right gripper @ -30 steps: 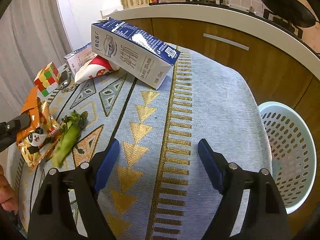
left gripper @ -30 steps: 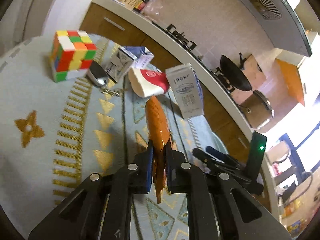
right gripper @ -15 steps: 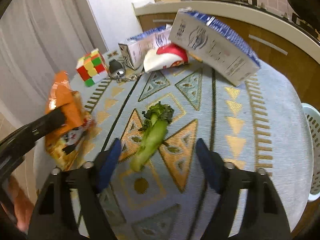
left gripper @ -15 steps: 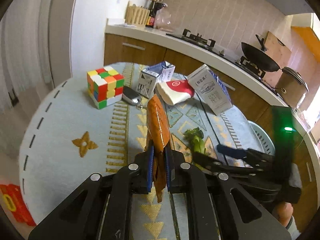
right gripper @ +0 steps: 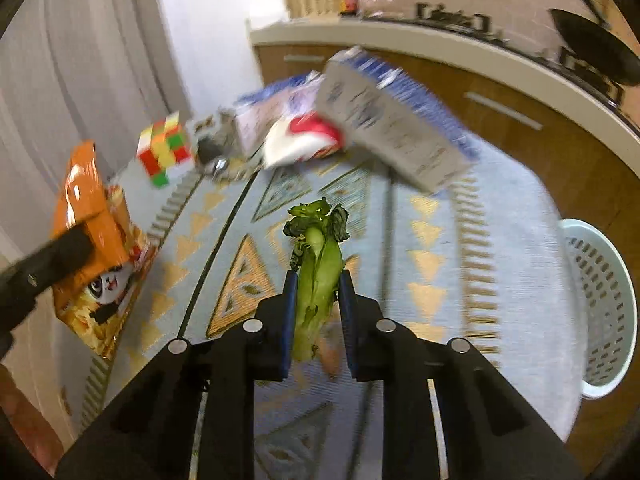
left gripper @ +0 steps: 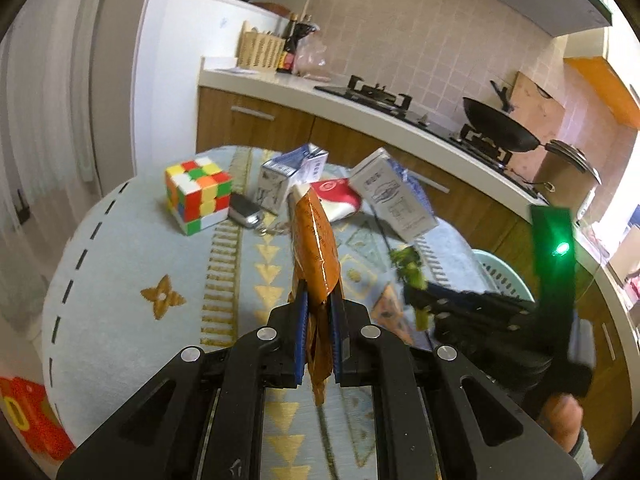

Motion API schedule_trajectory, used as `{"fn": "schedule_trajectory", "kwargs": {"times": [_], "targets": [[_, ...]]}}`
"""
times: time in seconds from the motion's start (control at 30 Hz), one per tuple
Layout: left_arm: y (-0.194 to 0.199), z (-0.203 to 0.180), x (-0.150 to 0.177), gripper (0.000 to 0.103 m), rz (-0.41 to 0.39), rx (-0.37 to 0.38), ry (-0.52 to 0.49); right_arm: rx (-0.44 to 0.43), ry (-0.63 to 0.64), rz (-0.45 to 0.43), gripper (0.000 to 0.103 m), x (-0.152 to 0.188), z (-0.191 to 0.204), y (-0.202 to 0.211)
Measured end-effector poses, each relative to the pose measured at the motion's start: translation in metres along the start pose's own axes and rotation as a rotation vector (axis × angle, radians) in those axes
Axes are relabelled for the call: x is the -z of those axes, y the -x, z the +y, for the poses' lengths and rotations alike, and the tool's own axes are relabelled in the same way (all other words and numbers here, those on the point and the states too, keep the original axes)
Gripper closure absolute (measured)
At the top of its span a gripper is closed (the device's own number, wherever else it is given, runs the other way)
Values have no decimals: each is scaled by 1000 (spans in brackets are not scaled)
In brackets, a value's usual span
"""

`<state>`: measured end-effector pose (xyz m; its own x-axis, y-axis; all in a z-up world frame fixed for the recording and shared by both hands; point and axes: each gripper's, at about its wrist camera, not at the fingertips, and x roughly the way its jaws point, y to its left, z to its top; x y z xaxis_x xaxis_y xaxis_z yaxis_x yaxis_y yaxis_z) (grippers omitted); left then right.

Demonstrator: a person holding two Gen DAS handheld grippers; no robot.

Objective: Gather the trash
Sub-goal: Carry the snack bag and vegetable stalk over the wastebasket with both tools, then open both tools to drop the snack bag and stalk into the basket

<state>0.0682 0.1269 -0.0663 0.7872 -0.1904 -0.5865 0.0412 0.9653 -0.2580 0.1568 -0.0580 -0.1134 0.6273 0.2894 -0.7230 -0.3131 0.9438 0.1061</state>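
The left gripper point(left gripper: 319, 322) is pinching an orange snack bag point(left gripper: 315, 252) edge-on between its blue pads, the fingers drawn in tight on the foil so the bag is standing up above the round table point(left gripper: 120, 280). From the right wrist view the same bag point(right gripper: 94, 248) is showing its panda print at about 9 o'clock, hanging off the table with the black finger clamped across it.

The right gripper point(right gripper: 318, 312) is closing around a green vegetable stalk point(right gripper: 318, 272); its pads are sitting against both sides of the pale stem, with the dark leafy end pointing away toward 12 o'clock. Whether the stalk is lifted off the patterned tablecloth point(right gripper: 460, 240) I cannot tell, as that view is blurred. In the left wrist view the stalk point(left gripper: 410, 270) is showing at roughly 3 o'clock, at the tip of the right tool.

At the far side of the table a large milk carton point(right gripper: 392, 128) is lying tilted at about 1 o'clock, touching a red-and-white pouch point(right gripper: 304, 144), with a smaller carton point(left gripper: 290, 178) just behind it. A Rubik's cube point(left gripper: 199, 192) is sitting at 11 o'clock in the left wrist view, and a car key fob point(left gripper: 246, 214) is lying just beside it. A pale perforated plastic basket point(right gripper: 600, 312) is standing beyond the table edge at 3 o'clock in the right wrist view, below the wooden kitchen counter point(left gripper: 360, 112).
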Motion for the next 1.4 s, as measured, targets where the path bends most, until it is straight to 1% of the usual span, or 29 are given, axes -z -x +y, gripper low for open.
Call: {"fn": "schedule_trajectory", "kwargs": {"times": [0.2, 0.27, 0.37, 0.53, 0.67, 0.8, 1.0, 1.07, 1.17, 1.27, 1.33, 1.37, 1.4], "targets": [[3, -40, -15, 95, -31, 42, -66, 60, -70, -113, 85, -9, -50, 53], [-1, -58, -21, 95, -37, 72, -93, 93, -86, -165, 85, -9, -69, 69], [-7, -82, -28, 95, -41, 109, -126, 139, -116, -200, 85, -9, -94, 84], [-25, -130, -38, 95, -35, 170, -192, 186, -193, -217, 85, -1, -138, 101], [-43, -164, -41, 95, -8, 222, -226, 218, -254, -225, 85, 8, -172, 110], [-65, -203, -40, 95, 32, 270, -287, 238, -309, -240, 85, 23, -204, 116], [-106, -241, -31, 95, 113, 325, -307, 276, -383, -204, 85, 45, -244, 110], [-120, -252, -27, 95, 138, 334, -316, 284, -395, -198, 85, 50, -252, 109], [-134, -263, -20, 95, 169, 340, -329, 300, -419, -167, 85, 56, -268, 101], [-150, -275, -15, 95, 205, 354, -339, 297, -444, -140, 85, 59, -281, 92], [-159, -281, -14, 88, 226, 357, -343, 299, -452, -124, 84, 62, -286, 86], [-164, -284, -14, 81, 230, 350, -343, 301, -456, -117, 84, 62, -289, 84], [-168, -286, -13, 78, 231, 347, -345, 303, -460, -110, 84, 63, -293, 80]]}}
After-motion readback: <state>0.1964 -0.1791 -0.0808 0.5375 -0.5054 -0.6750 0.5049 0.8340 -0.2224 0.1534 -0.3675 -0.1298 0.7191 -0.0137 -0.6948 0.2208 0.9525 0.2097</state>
